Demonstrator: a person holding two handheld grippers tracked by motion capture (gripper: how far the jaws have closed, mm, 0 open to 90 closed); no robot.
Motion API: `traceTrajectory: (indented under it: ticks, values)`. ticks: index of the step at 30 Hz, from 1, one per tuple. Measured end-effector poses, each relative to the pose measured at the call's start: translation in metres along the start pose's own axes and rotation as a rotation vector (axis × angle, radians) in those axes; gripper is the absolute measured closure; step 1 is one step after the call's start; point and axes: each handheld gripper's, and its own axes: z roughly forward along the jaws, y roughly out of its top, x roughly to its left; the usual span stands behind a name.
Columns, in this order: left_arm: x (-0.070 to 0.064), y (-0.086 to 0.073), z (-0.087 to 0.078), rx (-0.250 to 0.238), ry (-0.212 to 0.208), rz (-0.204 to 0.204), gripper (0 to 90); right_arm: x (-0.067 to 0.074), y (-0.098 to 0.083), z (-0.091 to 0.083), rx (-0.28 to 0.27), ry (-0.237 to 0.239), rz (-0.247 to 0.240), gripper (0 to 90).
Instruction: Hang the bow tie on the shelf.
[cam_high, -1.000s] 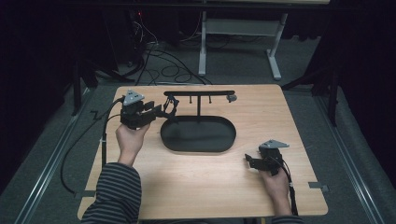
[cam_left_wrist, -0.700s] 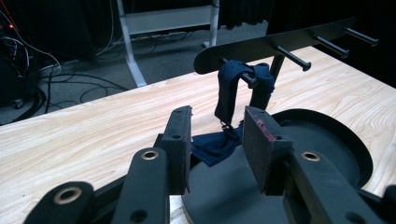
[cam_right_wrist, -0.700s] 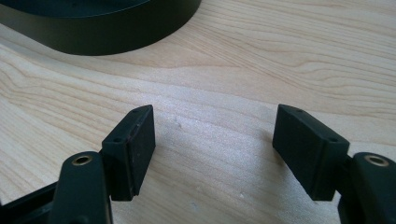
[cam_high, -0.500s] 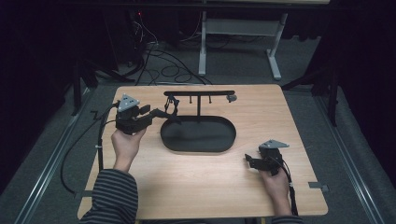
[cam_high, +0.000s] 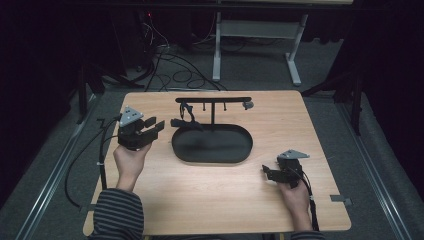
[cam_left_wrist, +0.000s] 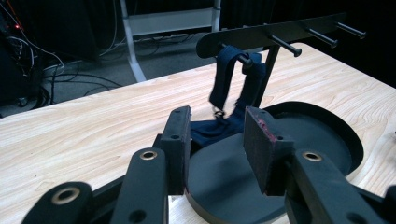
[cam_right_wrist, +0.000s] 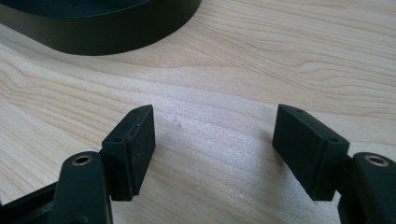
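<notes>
Left hand (cam_high: 129, 162), in a striped sleeve (cam_high: 116, 215), holds the left gripper (cam_high: 152, 127) at the left of the scene, jaws parted and pointing right, nothing between them. Right hand (cam_high: 295, 197) holds the right gripper (cam_high: 266, 173) at the near right, low, jaws spread wide and pointing left, nothing between them.

table (cam_high: 220, 200) brightly lit from above, surroundings nearly black; high view soft, gripper views' near jaws blurred.
</notes>
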Motion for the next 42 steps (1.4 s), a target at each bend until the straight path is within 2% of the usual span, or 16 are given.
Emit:
traceTrajectory:
  ticks: [42]
  values:
    - [0.003,-0.039,-0.031,-0.004,0.012,-0.055,61.4,0.001,0.0,0.0,0.002,-0.006,-0.005,31.4]
